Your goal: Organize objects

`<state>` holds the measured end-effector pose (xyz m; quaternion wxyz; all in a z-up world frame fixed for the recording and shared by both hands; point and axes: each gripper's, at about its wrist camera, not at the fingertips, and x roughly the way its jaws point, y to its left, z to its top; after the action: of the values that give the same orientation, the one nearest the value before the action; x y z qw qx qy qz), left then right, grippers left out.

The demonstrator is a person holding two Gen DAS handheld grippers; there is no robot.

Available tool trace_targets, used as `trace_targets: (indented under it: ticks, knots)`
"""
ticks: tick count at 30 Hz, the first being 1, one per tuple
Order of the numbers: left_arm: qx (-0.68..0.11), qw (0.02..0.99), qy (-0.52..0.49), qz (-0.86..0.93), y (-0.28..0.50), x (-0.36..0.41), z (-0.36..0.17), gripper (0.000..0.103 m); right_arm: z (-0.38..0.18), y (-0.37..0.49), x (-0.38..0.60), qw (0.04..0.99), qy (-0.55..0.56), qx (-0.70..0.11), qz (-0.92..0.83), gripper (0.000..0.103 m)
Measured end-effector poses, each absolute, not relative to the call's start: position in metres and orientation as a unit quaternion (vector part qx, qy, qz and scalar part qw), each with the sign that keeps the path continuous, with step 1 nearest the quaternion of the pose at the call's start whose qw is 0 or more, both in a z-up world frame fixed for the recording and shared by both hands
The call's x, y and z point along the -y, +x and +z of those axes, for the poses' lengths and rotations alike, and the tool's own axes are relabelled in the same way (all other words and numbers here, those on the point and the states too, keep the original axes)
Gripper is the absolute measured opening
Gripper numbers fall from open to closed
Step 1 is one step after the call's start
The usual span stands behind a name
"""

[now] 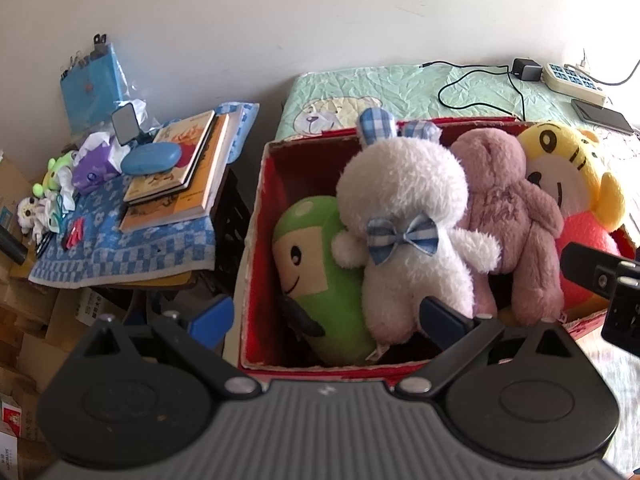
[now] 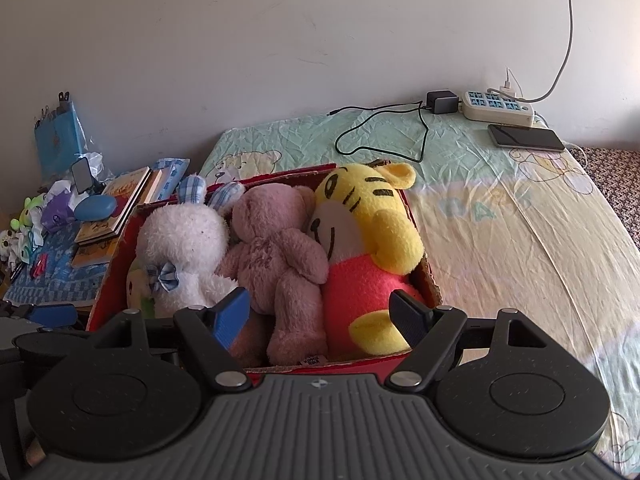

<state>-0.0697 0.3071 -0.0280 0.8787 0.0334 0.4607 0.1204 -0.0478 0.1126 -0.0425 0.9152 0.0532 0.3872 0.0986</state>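
A red box stands on the bed and holds plush toys side by side: a green toy, a white rabbit with a blue checked bow, a pink bear and a yellow tiger. My left gripper hovers open over the box's near left part, with nothing between its fingers. My right gripper is open above the near edge, its fingers either side of the bear's legs and the tiger's lower body, gripping nothing.
Left of the bed, a low stand with a blue checked cloth carries stacked books, a blue case, tissues and small plush toys. On the bed sheet lie a power strip, a charger with cable and a phone.
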Motion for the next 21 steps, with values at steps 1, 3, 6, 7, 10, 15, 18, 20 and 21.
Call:
trace_targets:
  ticks: [1, 3, 6, 7, 10, 15, 18, 20, 21]
  knots:
    - [-0.461, 0.879, 0.033, 0.120, -0.0695, -0.3070, -0.0281, 0.100, -0.0426, -0.0472, -0.1125, 0.915, 0.054, -0.388, 0.098, 0.079]
    - [-0.461, 0.879, 0.032, 0.120, -0.0693, -0.3073, -0.0282, 0.100, -0.0428, -0.0464, -0.1125, 0.915, 0.054, -0.388, 0.098, 0.079]
    - [-0.461, 0.879, 0.032, 0.119, -0.0687, -0.3073, -0.0284, 0.100, -0.0432, -0.0453, -0.1122, 0.914, 0.055, -0.389, 0.097, 0.079]
    - [-0.462, 0.878, 0.032, 0.119, -0.0681, -0.3075, -0.0285, 0.100, -0.0433, -0.0448, -0.1123, 0.914, 0.055, -0.389, 0.097, 0.079]
    - [-0.462, 0.878, 0.032, 0.119, -0.0674, -0.3077, -0.0288, 0.100, -0.0434, -0.0436, -0.1124, 0.914, 0.055, -0.390, 0.098, 0.079]
    - [-0.461, 0.879, 0.033, 0.117, -0.0656, -0.3074, -0.0290, 0.100, -0.0441, -0.0426, -0.1123, 0.913, 0.056, -0.391, 0.101, 0.079]
    - [-0.460, 0.879, 0.034, 0.117, -0.0636, -0.3064, -0.0297, 0.100, -0.0452, -0.0414, -0.1116, 0.913, 0.058, -0.392, 0.100, 0.079]
    - [-0.462, 0.878, 0.033, 0.116, -0.0626, -0.3059, -0.0302, 0.100, -0.0455, -0.0407, -0.1109, 0.912, 0.058, -0.393, 0.100, 0.079]
    - [-0.463, 0.878, 0.034, 0.117, -0.0622, -0.3056, -0.0304, 0.100, -0.0455, -0.0406, -0.1107, 0.912, 0.059, -0.393, 0.100, 0.079]
